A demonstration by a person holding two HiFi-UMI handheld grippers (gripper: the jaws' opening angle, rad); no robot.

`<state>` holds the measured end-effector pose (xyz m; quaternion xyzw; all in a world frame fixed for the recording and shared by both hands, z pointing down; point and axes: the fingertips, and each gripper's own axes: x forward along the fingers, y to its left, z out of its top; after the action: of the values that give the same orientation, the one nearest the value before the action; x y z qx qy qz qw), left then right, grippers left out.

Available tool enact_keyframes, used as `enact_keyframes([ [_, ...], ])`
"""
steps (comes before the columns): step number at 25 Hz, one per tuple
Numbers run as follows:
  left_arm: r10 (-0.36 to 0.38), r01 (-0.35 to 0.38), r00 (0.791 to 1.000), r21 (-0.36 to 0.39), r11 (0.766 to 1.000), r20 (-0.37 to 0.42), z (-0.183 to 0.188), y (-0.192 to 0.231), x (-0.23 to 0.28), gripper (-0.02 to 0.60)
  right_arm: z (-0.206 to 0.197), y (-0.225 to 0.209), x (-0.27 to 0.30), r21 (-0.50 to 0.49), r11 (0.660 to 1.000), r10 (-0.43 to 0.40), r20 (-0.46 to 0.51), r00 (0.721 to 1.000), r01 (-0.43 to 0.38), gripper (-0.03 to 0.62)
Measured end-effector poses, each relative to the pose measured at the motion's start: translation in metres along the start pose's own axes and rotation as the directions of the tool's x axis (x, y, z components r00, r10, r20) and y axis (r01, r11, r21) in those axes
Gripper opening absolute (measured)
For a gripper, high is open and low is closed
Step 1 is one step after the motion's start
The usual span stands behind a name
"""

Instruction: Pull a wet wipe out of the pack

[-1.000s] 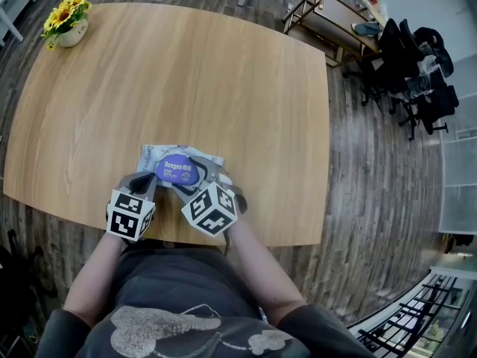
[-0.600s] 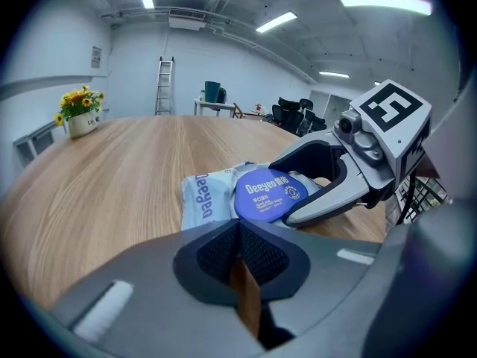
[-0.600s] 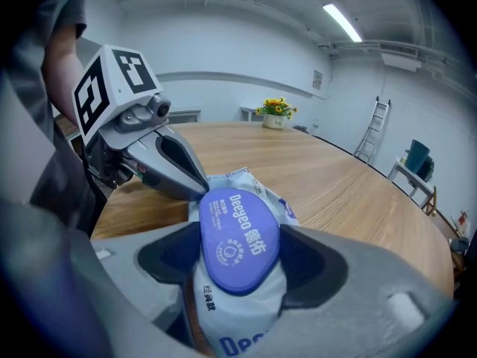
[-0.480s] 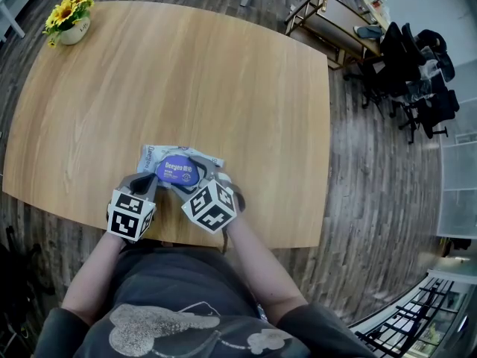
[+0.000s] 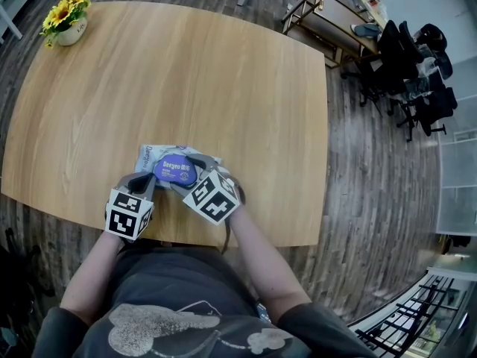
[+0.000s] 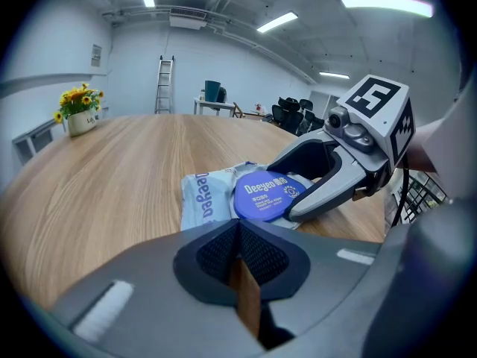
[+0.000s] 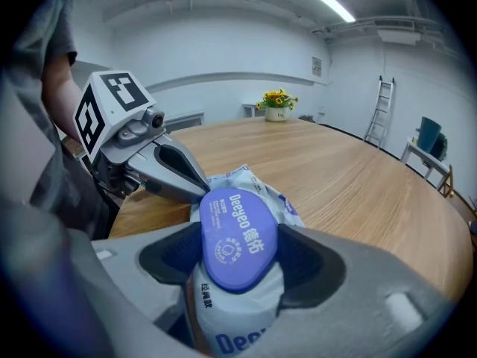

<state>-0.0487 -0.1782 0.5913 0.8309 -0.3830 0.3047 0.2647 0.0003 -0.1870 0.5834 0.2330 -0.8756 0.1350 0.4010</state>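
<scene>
Because we need it steady, pack point(image 6: 201, 203): pinched by right gripper point(image 7: 237, 258), lower centre.
Left gripper point(image 6: 238, 231): jaws together, empty, perhaps for lid point(image 6: 264, 195).

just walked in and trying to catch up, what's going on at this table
A person holds a gripper in each hand at the near edge of a wooden table. The right gripper is clamped across a wet wipe pack, one jaw on either side of its closed purple lid. The left gripper is shut and empty, its tip close against the pack by the lid. No wipe is out yet.
</scene>
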Motion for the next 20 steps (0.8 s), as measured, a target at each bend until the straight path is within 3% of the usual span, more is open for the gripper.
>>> enact_keyframes([
  [12, 0.004, -0.004, 1.0, -0.011, 1.0, -0.001, 0.0007, -0.0002, 0.0007, 0.017, 0.0018, -0.0016, -0.0026, 0.057, 0.996, 0.065, -0.005, 0.998, -0.065, 0.306],
  [20, 0.015, -0.015, 1.0, 0.001, 1.0, 0.0, 0.0002, 0.0005, 0.001, 0.018, 0.0036, 0.0015, -0.0054, -0.054, 0.997, -0.059, 0.009, 0.998, 0.06, 0.311],
])
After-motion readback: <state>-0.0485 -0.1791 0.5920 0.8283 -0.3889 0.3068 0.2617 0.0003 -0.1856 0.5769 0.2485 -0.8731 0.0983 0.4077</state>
